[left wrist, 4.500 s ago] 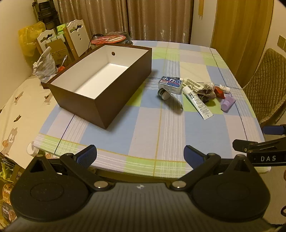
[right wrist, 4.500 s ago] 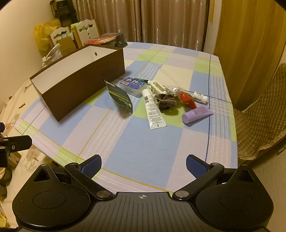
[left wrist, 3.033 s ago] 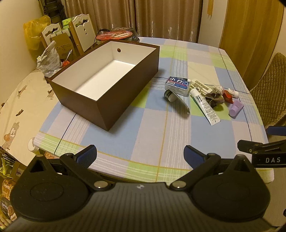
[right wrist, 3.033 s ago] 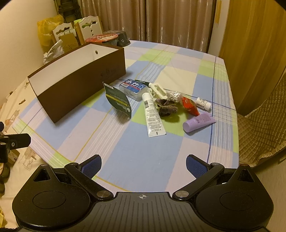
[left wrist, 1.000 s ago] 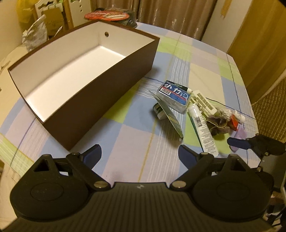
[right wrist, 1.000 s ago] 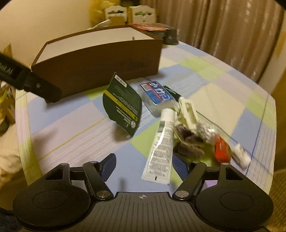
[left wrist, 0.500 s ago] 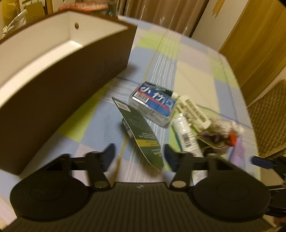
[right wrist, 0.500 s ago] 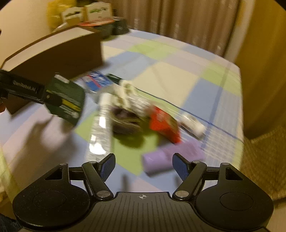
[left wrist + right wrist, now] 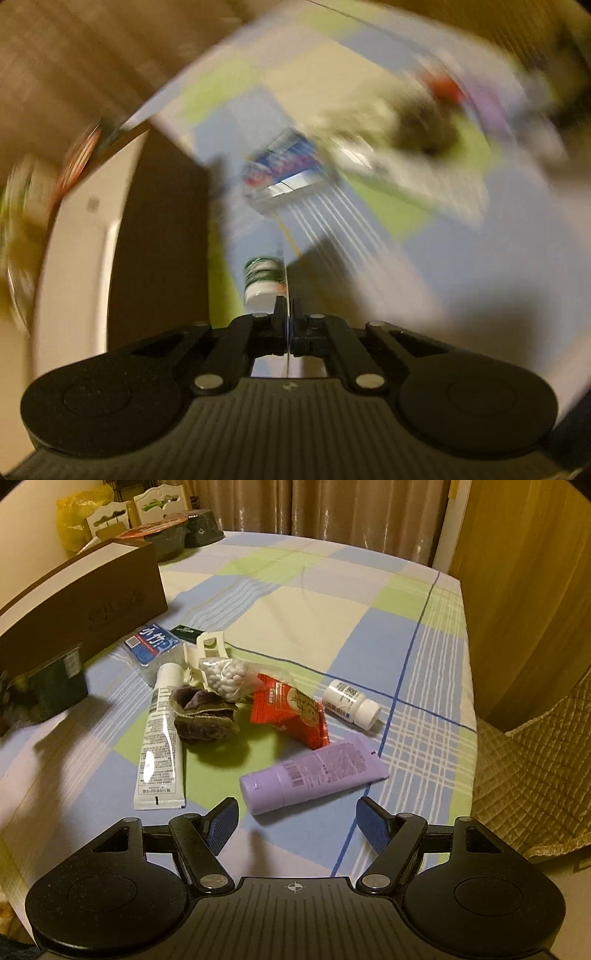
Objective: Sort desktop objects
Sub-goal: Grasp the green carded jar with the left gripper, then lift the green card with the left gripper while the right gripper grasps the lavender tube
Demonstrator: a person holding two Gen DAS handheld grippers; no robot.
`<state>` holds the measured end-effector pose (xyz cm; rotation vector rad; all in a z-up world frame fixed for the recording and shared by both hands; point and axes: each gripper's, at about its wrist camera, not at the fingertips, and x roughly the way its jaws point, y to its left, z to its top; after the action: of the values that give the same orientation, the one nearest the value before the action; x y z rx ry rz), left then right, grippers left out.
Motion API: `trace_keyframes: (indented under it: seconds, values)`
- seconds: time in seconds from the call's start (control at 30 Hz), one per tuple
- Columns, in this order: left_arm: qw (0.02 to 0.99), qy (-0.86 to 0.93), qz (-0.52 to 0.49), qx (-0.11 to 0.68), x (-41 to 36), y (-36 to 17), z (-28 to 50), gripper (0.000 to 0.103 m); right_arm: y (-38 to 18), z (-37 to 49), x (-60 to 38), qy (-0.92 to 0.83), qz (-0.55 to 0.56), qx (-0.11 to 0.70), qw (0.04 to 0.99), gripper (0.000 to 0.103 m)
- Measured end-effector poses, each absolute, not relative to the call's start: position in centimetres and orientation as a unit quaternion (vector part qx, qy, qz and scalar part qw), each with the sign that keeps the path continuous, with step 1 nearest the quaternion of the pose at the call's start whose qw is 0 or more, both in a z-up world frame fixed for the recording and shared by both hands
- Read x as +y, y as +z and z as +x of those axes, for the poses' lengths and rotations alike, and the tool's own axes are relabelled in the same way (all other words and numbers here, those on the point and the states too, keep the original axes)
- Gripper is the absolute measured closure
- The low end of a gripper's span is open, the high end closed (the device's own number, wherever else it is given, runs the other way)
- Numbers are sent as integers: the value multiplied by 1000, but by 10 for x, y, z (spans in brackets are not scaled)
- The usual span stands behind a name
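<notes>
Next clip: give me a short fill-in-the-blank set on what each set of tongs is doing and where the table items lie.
1. The left tongs are shut on a thin carded pack with a small ____-capped container.
2. The right tongs are ____ and hold nothing.
3. Nearest the right tongs lies the ____ tube.
4. The red packet lies between the purple tube and the bag of ____ beads.

Missing words: white; open; purple; white

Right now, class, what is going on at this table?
A person is sorting clutter with two handheld grippers. The left gripper is shut on a thin carded pack with a small bottle, lifted beside the brown box. The right gripper hangs open just short of the purple tube; the other items lie on the checked tablecloth.
</notes>
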<state>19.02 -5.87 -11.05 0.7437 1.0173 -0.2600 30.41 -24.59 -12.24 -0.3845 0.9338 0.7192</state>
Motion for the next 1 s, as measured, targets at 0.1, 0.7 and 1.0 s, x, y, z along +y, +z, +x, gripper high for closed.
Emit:
trace_keyframes:
  seconds: [0.1,0.7,1.0]
  values:
    - [787,-165,339,488,-65,-114,174,83,-122,306,-247,336,-171,442,814,29]
    - [843,-95,110,518,-21,-132,233,64,-118,320,-260,319,-124,476,811,29]
    - [842,-107,84,523,-16,-147,246,75,-117,331,-269,309,-60,508,802,29]
